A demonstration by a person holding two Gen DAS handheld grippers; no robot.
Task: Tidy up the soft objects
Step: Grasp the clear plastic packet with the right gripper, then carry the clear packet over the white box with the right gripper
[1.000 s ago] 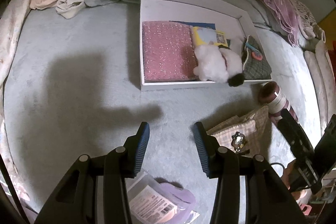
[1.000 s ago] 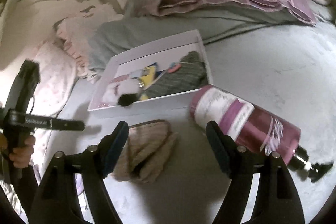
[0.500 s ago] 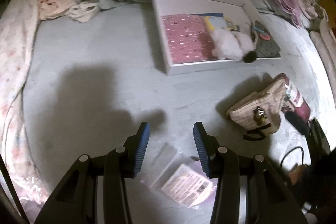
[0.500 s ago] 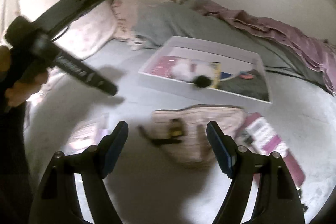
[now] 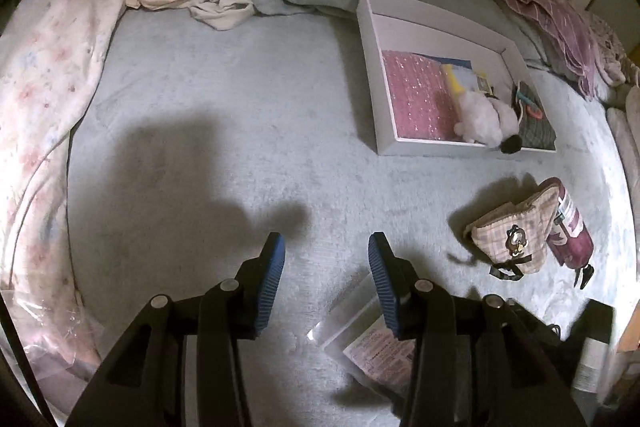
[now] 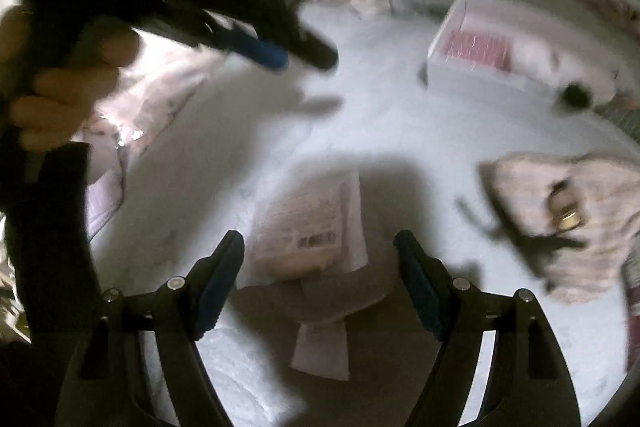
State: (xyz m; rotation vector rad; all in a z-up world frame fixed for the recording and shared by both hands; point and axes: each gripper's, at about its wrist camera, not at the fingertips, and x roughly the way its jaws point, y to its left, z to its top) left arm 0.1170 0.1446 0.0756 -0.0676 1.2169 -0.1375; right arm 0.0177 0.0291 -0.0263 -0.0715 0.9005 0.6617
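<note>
Your left tongs (image 5: 326, 267) hang over bare bed (image 5: 240, 147), nothing between them. A plastic packet (image 5: 360, 339) lies just below on the right. Further right, the pouch (image 5: 516, 235) rests against the bottle (image 5: 572, 231). Beyond both sits the tray (image 5: 372, 39), holding a plush toy (image 5: 484, 119).

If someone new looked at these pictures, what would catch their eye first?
Probably the white tray on the grey bed, holding a glittery pink pad and a fluffy white toy. Nearer, a plaid pouch lies beside a maroon bottle, and a clear packet sits before the right hand-held gripper, whose jaws are closing.
</note>
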